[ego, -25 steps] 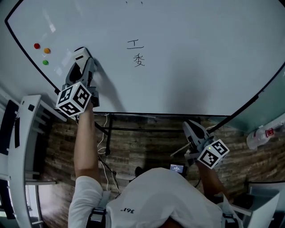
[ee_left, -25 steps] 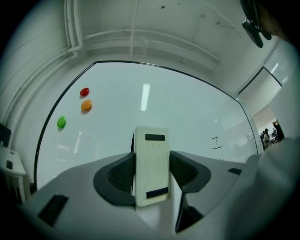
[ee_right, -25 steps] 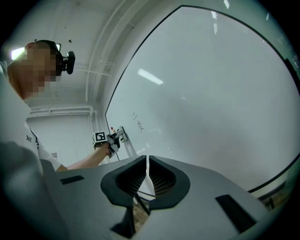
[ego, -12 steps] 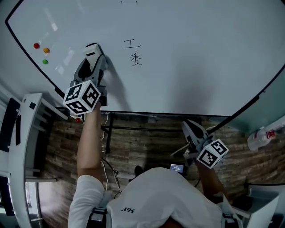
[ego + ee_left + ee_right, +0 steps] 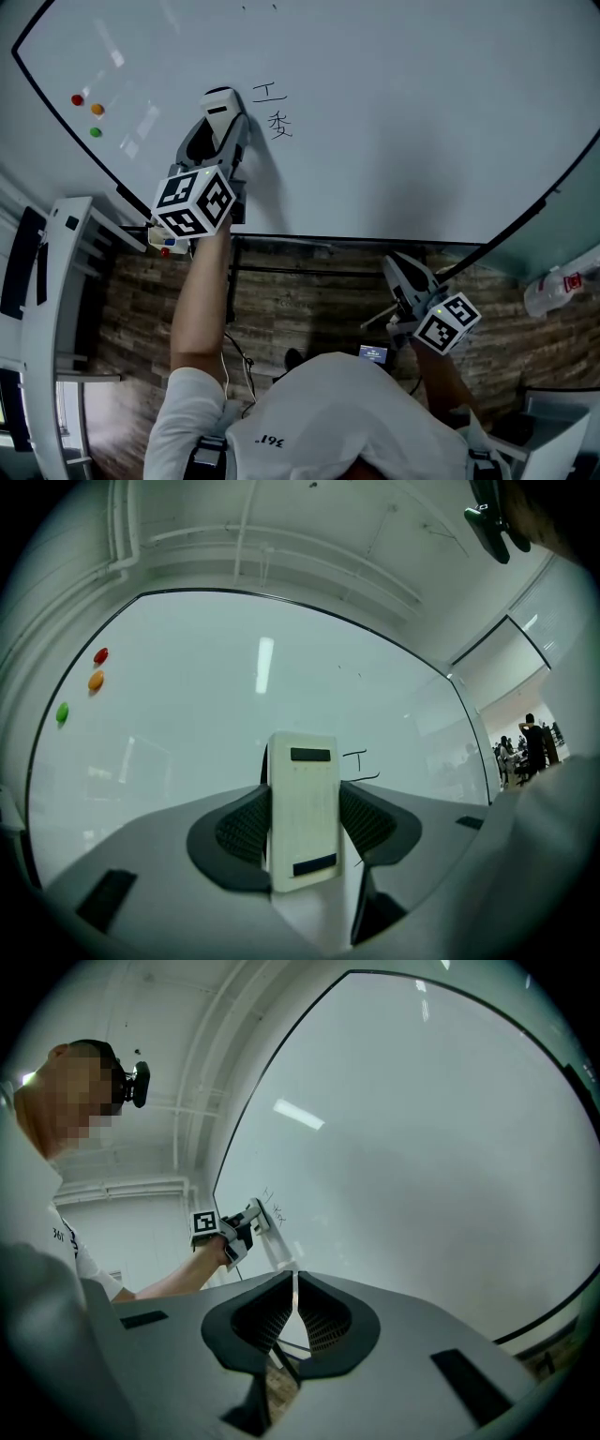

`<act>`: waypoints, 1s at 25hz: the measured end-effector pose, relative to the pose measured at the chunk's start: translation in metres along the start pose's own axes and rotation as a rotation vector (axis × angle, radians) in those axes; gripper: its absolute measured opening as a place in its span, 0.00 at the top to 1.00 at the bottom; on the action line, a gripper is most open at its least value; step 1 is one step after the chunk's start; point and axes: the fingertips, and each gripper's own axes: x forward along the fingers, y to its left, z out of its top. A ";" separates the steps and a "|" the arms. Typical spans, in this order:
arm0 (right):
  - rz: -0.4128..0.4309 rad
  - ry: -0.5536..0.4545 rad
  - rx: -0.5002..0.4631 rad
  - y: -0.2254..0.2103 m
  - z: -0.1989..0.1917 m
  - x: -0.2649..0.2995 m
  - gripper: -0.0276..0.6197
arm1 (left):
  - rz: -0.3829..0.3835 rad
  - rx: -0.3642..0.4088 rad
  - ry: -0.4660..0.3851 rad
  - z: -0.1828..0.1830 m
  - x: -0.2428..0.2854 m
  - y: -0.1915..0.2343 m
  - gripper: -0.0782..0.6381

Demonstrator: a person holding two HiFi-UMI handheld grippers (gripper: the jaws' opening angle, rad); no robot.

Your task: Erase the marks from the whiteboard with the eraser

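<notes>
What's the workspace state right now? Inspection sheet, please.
Surface: white wall whiteboard, mostly blank.
Job's things: two black handwritten marks, not yet erased; white rectangular eraser just left of them.
Clutter: red round magnet, orange round magnet and green round magnet near the board's left edge.
Grippers: left gripper shut on the eraser, raised at the board; right gripper shut, empty, low below the board.
Cables: loose wires hanging under the board.
Surroundings: wood-pattern floor, white rack at left, clear plastic bottle at right.
</notes>
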 end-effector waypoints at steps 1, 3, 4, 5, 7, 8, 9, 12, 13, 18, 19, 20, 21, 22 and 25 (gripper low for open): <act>0.001 0.000 0.001 0.000 0.000 -0.001 0.91 | -0.004 -0.001 0.004 -0.001 0.001 -0.004 0.56; 0.002 -0.001 0.001 -0.001 0.001 -0.002 0.91 | -0.010 -0.001 0.013 -0.004 0.004 -0.013 0.56; 0.002 -0.002 0.002 -0.001 0.001 -0.003 0.91 | -0.012 -0.002 0.016 -0.004 0.005 -0.017 0.56; 0.001 -0.002 0.002 -0.001 0.001 -0.004 0.91 | -0.012 -0.005 0.018 -0.004 0.006 -0.020 0.56; 0.002 -0.001 0.005 -0.002 0.001 -0.006 0.91 | -0.009 -0.011 0.020 -0.004 0.008 -0.027 0.56; 0.002 0.000 0.006 -0.003 0.001 -0.007 0.91 | -0.008 -0.010 0.020 -0.004 0.010 -0.030 0.56; 0.003 0.000 0.007 -0.003 0.001 -0.008 0.91 | -0.008 -0.007 0.022 -0.004 0.011 -0.034 0.56; 0.005 -0.001 0.008 -0.004 0.000 -0.011 0.91 | -0.007 -0.004 0.028 -0.005 0.013 -0.041 0.56; 0.005 -0.002 0.009 -0.005 0.000 -0.011 0.91 | -0.006 -0.005 0.029 -0.005 0.013 -0.042 0.56; 0.003 -0.004 0.016 -0.006 0.000 -0.012 0.91 | -0.017 0.002 0.038 -0.005 0.018 -0.057 0.56; 0.003 -0.005 0.017 -0.006 0.000 -0.013 0.91 | -0.019 0.000 0.039 -0.005 0.019 -0.061 0.56; 0.003 -0.005 0.017 -0.006 0.000 -0.014 0.91 | -0.019 -0.003 0.040 -0.005 0.020 -0.064 0.56; 0.003 -0.006 0.017 -0.006 0.000 -0.014 0.91 | -0.017 -0.005 0.041 -0.005 0.020 -0.066 0.56; 0.004 -0.006 0.018 -0.006 -0.001 -0.014 0.91 | -0.014 -0.008 0.041 -0.004 0.021 -0.067 0.56; 0.009 -0.003 0.020 -0.005 -0.002 -0.012 0.91 | -0.015 -0.016 0.041 -0.005 0.022 -0.070 0.56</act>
